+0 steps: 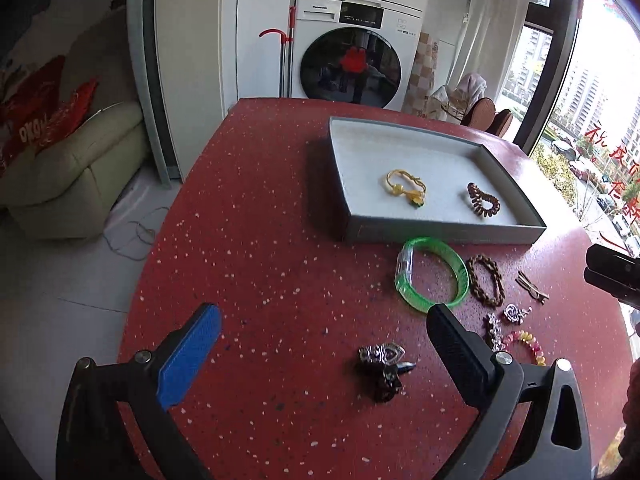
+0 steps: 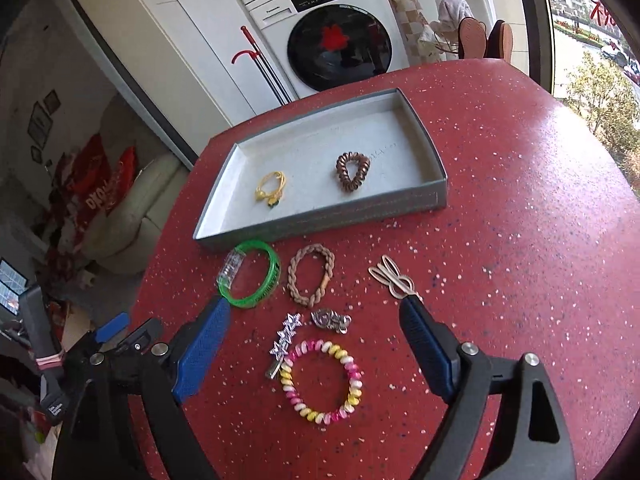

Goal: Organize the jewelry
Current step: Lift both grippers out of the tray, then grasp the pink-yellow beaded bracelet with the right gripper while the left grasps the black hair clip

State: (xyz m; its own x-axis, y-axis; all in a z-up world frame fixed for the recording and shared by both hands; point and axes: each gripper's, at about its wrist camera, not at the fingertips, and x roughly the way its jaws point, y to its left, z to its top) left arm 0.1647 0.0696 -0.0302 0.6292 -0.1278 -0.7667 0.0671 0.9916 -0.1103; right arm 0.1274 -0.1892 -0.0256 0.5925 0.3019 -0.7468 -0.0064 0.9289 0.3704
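A grey tray (image 1: 440, 232) (image 2: 320, 226) on the red table holds a yellow hair tie (image 1: 405, 187) (image 2: 270, 188) and a brown coil tie (image 1: 483, 199) (image 2: 352, 171). In front of it lie a green bangle (image 1: 456, 264) (image 2: 269, 280), a brown braided bracelet (image 1: 485, 280) (image 2: 310, 280), a gold clip (image 1: 531, 286) (image 2: 390, 276), silver charms (image 1: 514, 314) (image 2: 330, 320), a star clip (image 2: 285, 338) and a pink-yellow coil bracelet (image 1: 524, 340) (image 2: 324, 380). My left gripper (image 1: 324, 316) is open above a dark metal clip (image 1: 382, 366). My right gripper (image 2: 316, 312) is open over the loose pieces.
The red speckled table (image 1: 248, 264) (image 2: 520, 208) has a rounded edge at left. A washing machine (image 1: 352, 52) stands behind it, a cream sofa (image 1: 76, 176) lies left, and a window (image 1: 600, 100) is at right. The left gripper also shows in the right wrist view (image 2: 120, 336).
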